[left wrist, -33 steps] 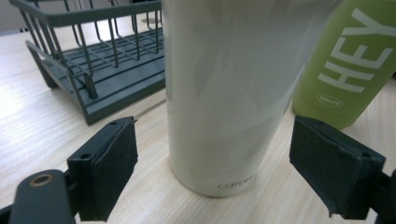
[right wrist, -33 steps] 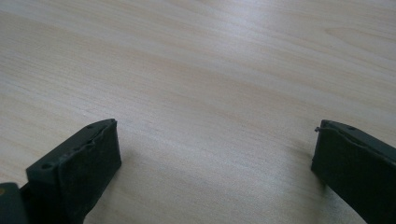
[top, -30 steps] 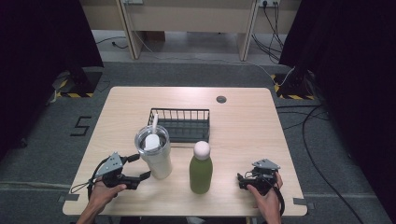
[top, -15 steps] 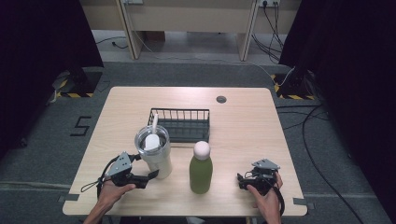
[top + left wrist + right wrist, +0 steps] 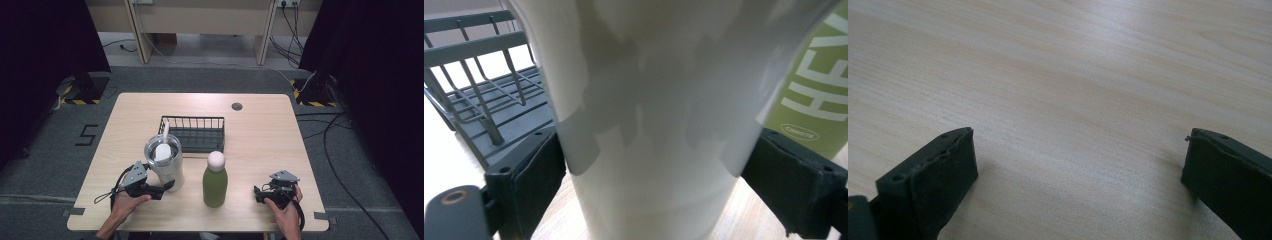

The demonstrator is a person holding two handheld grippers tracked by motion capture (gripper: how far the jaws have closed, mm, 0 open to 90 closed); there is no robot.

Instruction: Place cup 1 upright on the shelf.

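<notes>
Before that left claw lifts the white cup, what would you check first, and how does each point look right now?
1. Left gripper fingers on both sides of the white tumbler: ok.
2. Fingers pressing firmly on it: cannot tell.
3. Tumbler upright on the table: ok.
4. Green bottle apart from the tumbler: ok, though close.
5. Wire rack right behind it: not ok for tilting back.
6. Right gripper out of the way: ok.

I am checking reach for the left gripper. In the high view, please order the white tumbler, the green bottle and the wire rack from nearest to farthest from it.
1. White tumbler: between the left gripper's fingers.
2. Green bottle: to its right.
3. Wire rack: behind, mid-table.
</notes>
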